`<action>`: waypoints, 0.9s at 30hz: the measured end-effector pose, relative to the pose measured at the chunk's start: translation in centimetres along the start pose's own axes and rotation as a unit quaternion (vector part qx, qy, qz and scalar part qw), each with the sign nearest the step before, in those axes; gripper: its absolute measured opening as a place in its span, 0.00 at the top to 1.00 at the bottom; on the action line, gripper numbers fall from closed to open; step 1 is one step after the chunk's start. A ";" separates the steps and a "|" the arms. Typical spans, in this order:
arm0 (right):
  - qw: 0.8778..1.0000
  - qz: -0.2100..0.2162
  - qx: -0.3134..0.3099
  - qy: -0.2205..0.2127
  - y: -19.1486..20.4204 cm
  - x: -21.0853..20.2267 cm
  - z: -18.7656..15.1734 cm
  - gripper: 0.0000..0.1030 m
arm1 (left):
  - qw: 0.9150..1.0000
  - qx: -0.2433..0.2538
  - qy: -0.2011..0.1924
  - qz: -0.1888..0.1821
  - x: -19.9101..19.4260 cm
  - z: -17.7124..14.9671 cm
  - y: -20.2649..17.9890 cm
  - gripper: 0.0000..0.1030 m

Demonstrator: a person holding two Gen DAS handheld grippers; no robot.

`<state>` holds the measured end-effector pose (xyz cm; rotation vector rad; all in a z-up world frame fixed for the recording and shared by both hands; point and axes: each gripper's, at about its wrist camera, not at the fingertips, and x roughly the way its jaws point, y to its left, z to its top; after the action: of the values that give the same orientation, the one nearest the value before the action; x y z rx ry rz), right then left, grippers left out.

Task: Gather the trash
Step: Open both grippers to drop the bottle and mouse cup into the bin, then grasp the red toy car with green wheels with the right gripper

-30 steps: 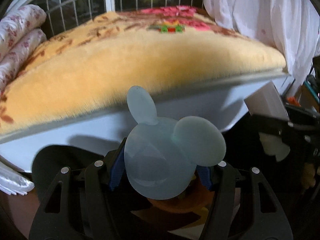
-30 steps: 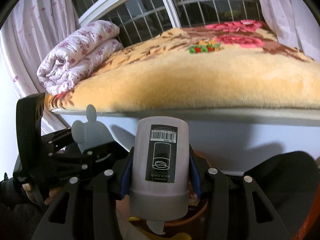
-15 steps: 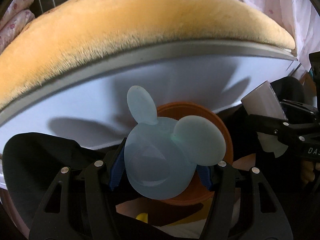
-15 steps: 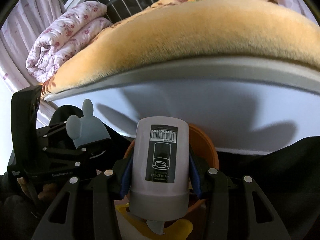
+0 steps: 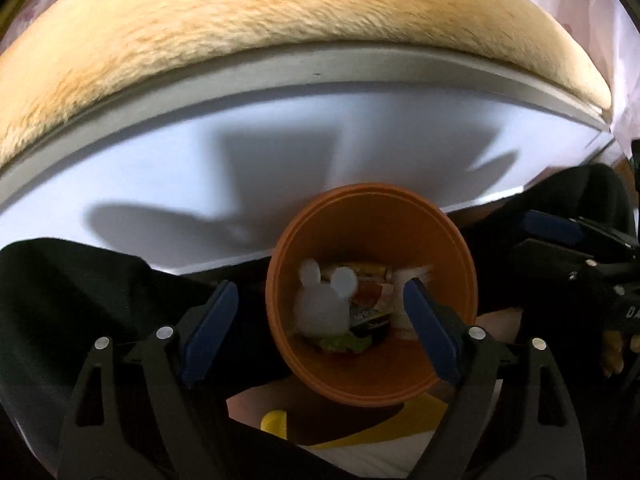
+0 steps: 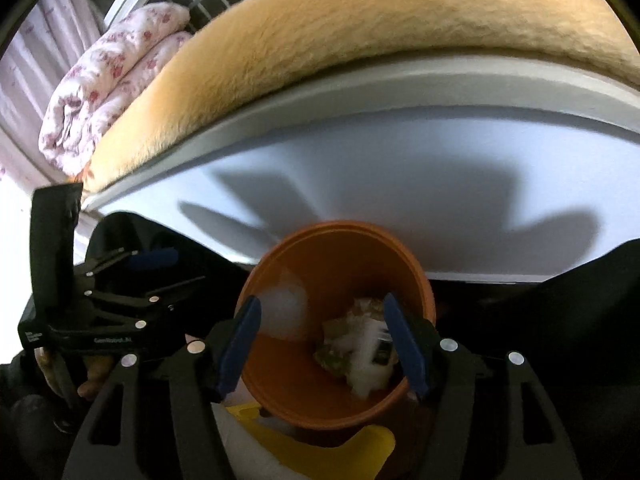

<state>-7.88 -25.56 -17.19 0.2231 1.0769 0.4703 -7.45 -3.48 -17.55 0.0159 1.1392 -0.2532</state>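
An orange bin (image 5: 448, 280) (image 6: 304, 384) stands on the floor against the bed's white side. Both grippers hover over its mouth. My left gripper (image 5: 320, 312) is opening, with nothing between its blue pads; the pale mouse-eared piece (image 5: 320, 304) lies inside the bin among wrappers. My right gripper (image 6: 322, 338) is opening too, also with nothing between its pads; the white container with a barcode label (image 6: 366, 356) is blurred inside the bin. The mouse-eared piece (image 6: 286, 312) shows blurred by the bin's left wall. The left gripper's body (image 6: 104, 312) sits left of the bin.
A bed with a tan plush blanket (image 5: 280, 28) (image 6: 360, 28) and white frame (image 5: 200, 168) rises just behind the bin. A rolled floral quilt (image 6: 108, 84) lies at its far left. A yellow object (image 6: 320, 452) lies below the bin. Dark clothing (image 5: 60, 300) flanks both sides.
Both grippers sank toward the bin and opened. The mouse-eared piece left the left jaws and the white container left the right jaws; both now lie in the bin.
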 end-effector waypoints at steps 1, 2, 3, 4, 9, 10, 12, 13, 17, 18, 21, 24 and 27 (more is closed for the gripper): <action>1.000 -0.002 0.001 -0.007 0.0 -0.5 0.0 0.38 | 1.000 -0.002 -0.004 -0.002 -0.2 -0.1 0.1 0.20; 1.000 -0.003 0.000 -0.015 -0.1 -1.1 -0.1 0.38 | 1.000 -0.005 -0.010 -0.003 -0.7 -0.3 0.3 0.20; 1.000 -0.003 -0.001 -0.023 -0.2 -1.8 -0.1 0.38 | 1.000 -0.005 -0.017 -0.004 -1.3 -0.4 0.3 0.20; 0.999 -0.002 -0.005 -0.035 -0.2 -2.7 -0.1 0.38 | 1.000 -0.005 -0.029 -0.007 -2.0 -0.4 0.1 0.20; 0.990 0.006 -0.075 -0.118 1.9 -8.5 3.3 0.38 | 0.994 0.024 -0.111 -0.004 -6.8 0.3 -1.0 0.20; 0.989 0.007 -0.085 -0.123 2.2 -8.8 4.4 0.38 | 0.991 0.031 -0.131 0.003 -7.9 0.7 -1.1 0.19; 0.986 -0.003 -0.097 -0.137 2.4 -9.0 7.9 0.38 | 0.988 0.040 -0.147 0.013 -8.7 1.9 -1.4 0.19; 0.985 -0.008 -0.098 -0.139 2.5 -8.7 9.6 0.38 | 0.987 0.041 -0.156 0.017 -9.3 2.7 -1.4 0.19; 0.984 -0.016 -0.101 -0.144 2.3 -6.1 17.6 0.38 | 0.983 0.021 -0.182 0.007 -9.9 5.0 -1.0 0.19; 0.983 -0.026 -0.105 -0.145 2.5 -5.5 18.9 0.37 | 0.983 0.012 -0.184 0.000 -10.0 5.1 -0.8 0.19; 0.987 -0.037 -0.094 -0.121 1.7 -2.6 23.6 0.23 | 0.984 0.005 -0.181 -0.010 -9.8 5.8 -0.8 0.19; 0.993 -0.045 -0.078 -0.075 0.6 0.7 27.2 0.23 | 0.984 0.006 -0.178 -0.008 -9.4 6.0 -0.7 0.19; 0.996 -0.046 -0.072 -0.034 0.0 3.1 29.0 0.24 | 0.984 -0.001 -0.174 -0.020 -8.8 6.3 0.0 0.19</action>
<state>18.96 -22.64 -6.27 0.0617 0.9773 0.4532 -5.27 -2.66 -6.94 -0.0518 0.7918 -0.2781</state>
